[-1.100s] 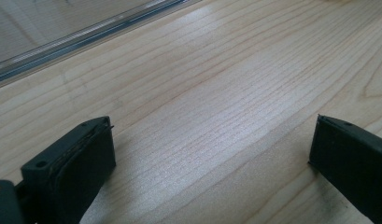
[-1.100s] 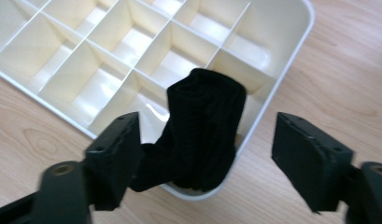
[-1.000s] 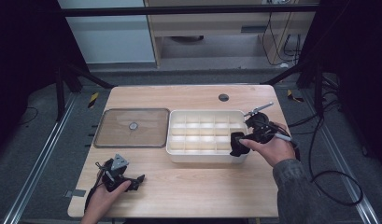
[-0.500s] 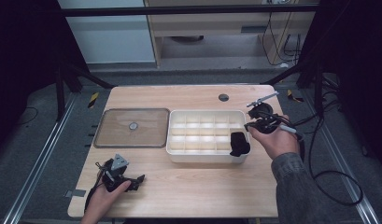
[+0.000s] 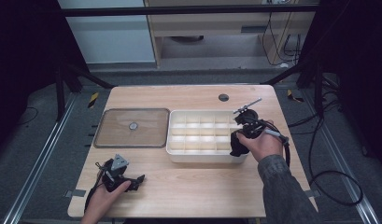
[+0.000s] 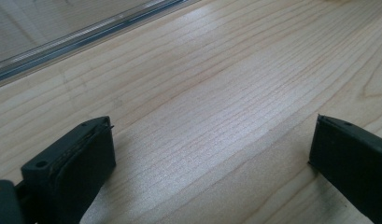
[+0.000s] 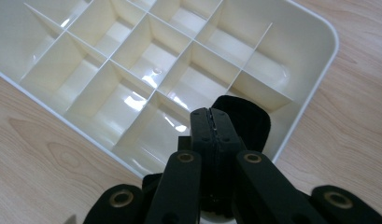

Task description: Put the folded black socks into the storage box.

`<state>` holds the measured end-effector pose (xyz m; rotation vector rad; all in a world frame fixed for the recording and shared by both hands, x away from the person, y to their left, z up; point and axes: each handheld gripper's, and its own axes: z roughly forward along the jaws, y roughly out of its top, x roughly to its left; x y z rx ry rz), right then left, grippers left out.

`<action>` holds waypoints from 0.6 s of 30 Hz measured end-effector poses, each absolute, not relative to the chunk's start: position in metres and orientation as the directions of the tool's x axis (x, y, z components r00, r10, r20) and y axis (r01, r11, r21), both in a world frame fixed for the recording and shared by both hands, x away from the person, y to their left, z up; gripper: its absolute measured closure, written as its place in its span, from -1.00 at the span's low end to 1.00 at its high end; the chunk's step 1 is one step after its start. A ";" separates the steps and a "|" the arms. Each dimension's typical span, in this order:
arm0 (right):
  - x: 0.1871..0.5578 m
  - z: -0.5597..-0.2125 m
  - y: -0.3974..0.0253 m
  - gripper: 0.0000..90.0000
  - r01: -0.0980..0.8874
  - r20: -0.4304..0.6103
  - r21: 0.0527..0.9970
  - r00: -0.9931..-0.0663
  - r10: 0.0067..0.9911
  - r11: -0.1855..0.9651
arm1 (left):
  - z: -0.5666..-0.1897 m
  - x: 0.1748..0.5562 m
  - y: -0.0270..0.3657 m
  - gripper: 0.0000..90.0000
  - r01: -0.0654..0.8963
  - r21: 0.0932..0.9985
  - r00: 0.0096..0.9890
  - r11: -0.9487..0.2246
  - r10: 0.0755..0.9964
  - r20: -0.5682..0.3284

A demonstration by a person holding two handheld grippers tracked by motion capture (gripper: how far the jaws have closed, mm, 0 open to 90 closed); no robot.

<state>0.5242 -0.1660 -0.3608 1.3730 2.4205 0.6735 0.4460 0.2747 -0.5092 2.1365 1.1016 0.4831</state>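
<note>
right gripper point(image 5: 238, 140) just swung over the tray's point(image 5: 179, 154) near-right cell | fingers pinched on black cloth point(image 7: 247, 123), drop looks next | left gripper point(image 5: 128, 179) idle near table's left corner, fingers wide

A black soft cloth piece point(image 7: 242, 122) is hanging pinched between closed jaws, drooping into the near right corner compartment of the white divided tray point(image 5: 177, 147). The tray is sitting flat, lid off, its other compartments showing bare glossy bottoms.
</note>
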 end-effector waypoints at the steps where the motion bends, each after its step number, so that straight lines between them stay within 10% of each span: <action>1: 0.525 -0.363 -0.164 1.00 0.730 -0.013 0.519 -0.514 0.858 0.445 | -0.509 0.446 0.275 -1.00 0.568 0.711 0.574 -0.414 0.819 0.018; 18: 0.540 -0.378 -0.166 1.00 0.755 -0.024 0.496 -0.481 0.876 0.428 | -0.509 0.446 0.275 -1.00 0.567 0.713 0.574 -0.412 0.819 0.016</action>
